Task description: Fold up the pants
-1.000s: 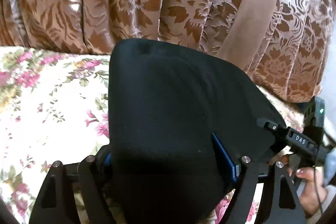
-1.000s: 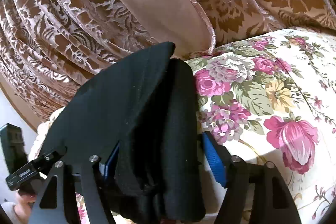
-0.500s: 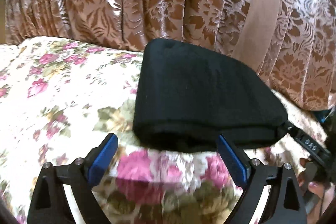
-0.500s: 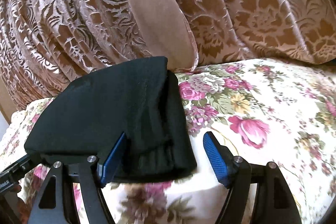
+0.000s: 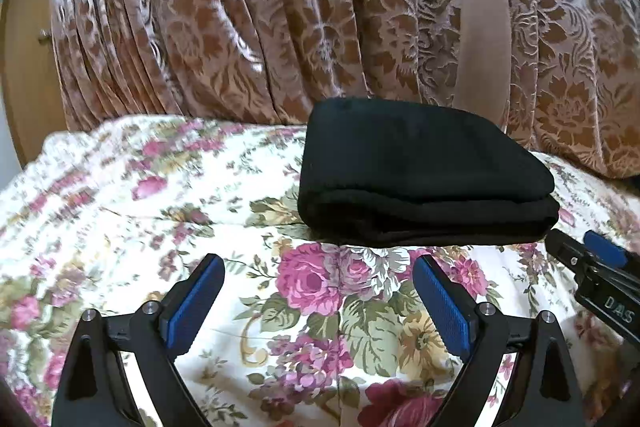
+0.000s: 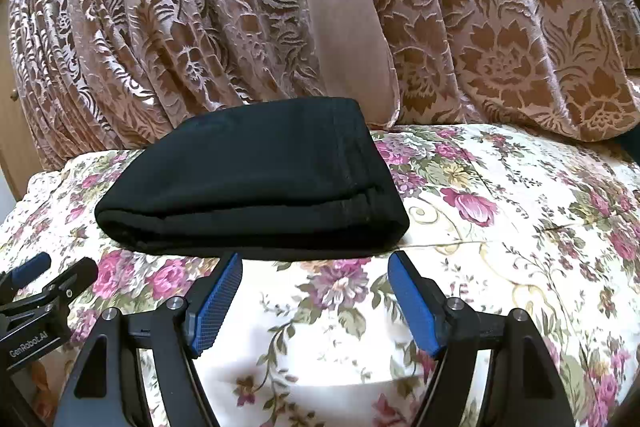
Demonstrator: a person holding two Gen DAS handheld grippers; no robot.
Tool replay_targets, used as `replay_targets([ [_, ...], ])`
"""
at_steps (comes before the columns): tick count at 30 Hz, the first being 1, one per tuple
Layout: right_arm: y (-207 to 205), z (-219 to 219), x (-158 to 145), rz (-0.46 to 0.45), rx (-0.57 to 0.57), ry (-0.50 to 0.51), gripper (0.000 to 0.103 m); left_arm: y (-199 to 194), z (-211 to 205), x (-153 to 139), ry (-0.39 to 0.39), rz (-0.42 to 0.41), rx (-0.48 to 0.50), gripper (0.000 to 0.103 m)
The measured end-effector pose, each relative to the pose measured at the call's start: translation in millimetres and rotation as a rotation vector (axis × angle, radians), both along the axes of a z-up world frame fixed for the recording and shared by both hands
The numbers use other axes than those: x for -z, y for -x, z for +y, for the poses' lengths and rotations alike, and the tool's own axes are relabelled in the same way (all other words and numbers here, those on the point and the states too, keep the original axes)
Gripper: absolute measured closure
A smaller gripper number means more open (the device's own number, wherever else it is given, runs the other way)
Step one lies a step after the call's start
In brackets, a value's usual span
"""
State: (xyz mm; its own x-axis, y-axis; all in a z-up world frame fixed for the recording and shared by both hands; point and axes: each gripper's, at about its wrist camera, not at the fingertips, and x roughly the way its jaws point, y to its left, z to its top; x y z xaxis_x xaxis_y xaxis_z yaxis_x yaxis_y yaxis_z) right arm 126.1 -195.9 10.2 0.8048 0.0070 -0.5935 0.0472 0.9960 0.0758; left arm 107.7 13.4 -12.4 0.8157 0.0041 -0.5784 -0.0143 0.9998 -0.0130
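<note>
The black pants (image 5: 424,171) lie folded into a compact stack on the floral bedspread (image 5: 160,211), near the curtain. They also show in the right wrist view (image 6: 256,183). My left gripper (image 5: 318,275) is open and empty, just short of the stack's near edge. My right gripper (image 6: 314,269) is open and empty, close to the stack's front fold. The right gripper also shows at the right edge of the left wrist view (image 5: 588,259). The left gripper shows at the left edge of the right wrist view (image 6: 48,275).
A brown floral curtain (image 5: 280,19) hangs right behind the bed and touches its far edge. A plain beige strip (image 6: 340,11) runs down the curtain. A wooden panel (image 5: 24,67) stands at the far left.
Both grippers let go of the folded pants and drew back toward me. The stack now lies on the bedspread, clear of the jaws.
</note>
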Motion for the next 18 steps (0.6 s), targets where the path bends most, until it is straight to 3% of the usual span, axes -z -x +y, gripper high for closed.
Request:
replay_targets([
  [3, 9.1, 3.1, -2.1, -0.015, 0.012, 0.015, 0.027, 6.1, -5.5, -2.1, -0.040, -0.028, -0.004, 0.008],
  [10, 27.7, 2.3, 0.4, -0.023, 0.044, 0.006, 0.027, 14.7, -10.5, -2.1, -0.052, -0.049, 0.018, 0.008],
  [18, 37.1, 9.1, 1.0, -0.031, 0.027, 0.026, 0.027, 12.9, -13.2, 3.1, -0.053, -0.021, 0.033, 0.008],
])
